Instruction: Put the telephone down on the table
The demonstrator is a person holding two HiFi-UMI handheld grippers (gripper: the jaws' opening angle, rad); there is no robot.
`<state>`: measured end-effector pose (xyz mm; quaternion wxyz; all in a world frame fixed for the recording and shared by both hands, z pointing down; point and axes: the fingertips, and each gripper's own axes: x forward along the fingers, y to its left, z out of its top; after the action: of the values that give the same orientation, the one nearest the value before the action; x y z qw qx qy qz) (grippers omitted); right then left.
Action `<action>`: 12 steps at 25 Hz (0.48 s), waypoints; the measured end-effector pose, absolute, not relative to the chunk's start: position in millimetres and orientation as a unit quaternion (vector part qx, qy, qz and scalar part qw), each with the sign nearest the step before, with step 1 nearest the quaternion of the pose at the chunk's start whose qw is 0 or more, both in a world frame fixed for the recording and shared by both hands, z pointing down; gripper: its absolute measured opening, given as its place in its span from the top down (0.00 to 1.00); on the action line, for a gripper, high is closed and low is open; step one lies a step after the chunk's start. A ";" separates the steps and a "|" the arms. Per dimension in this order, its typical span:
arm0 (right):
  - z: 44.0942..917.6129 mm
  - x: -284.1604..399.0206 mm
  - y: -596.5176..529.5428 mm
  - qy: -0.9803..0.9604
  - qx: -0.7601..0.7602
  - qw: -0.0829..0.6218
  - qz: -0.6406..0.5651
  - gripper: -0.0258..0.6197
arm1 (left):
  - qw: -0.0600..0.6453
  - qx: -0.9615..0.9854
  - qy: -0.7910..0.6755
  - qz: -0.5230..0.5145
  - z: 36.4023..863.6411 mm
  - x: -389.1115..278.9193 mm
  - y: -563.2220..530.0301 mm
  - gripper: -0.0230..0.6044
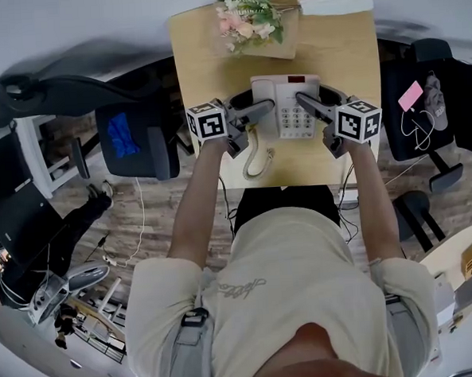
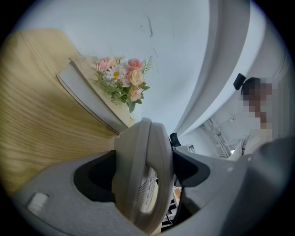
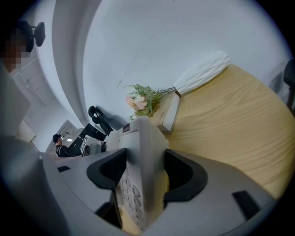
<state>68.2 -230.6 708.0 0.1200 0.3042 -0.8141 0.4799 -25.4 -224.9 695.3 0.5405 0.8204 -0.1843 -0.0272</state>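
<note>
A pale grey desk telephone [image 1: 293, 108] with a keypad and a red display strip is held between both grippers over the wooden table [image 1: 348, 57]. My left gripper [image 1: 264, 108] is shut on its left side, where the handset [image 2: 143, 175] lies. On the opposite edge, beside the keypad [image 3: 126, 193], my right gripper [image 1: 304, 101] is shut too. The coiled cord [image 1: 257, 160] trails toward the table's near edge. In the left gripper view the left gripper [image 2: 144, 168] clamps the handset edge; in the right gripper view the right gripper [image 3: 143, 173] clamps the base. Whether the phone touches the table cannot be told.
A bunch of pink flowers [image 1: 247, 20] lies on a book [image 1: 279, 45] at the table's far end, with a white cloth bundle [image 1: 334, 1] to its right. Dark office chairs stand at the left [image 1: 137, 138] and the right [image 1: 430, 100] of the table.
</note>
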 end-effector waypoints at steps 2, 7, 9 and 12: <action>711.4 68.3 -231.6 -0.813 0.302 0.120 0.484 0.56 | 0.545 0.817 -0.188 -0.026 697.8 -25.5 -225.8 0.35; 716.5 67.2 -236.4 -0.811 0.296 0.121 0.489 0.56 | 0.554 0.808 -0.197 -0.024 702.7 -26.5 -229.1 0.35; 719.0 66.8 -237.8 -0.811 0.294 0.122 0.492 0.56 | 0.557 0.805 -0.201 -0.024 704.9 -27.4 -230.6 0.35; 723.3 65.6 -240.3 -0.809 0.290 0.125 0.495 0.56 | 0.565 0.798 -0.208 -0.026 708.4 -28.9 -232.6 0.35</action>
<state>65.6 -240.3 723.3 0.1248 0.2904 -0.8093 0.4951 -28.9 -232.6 708.4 0.5648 0.7981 -0.2081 -0.0258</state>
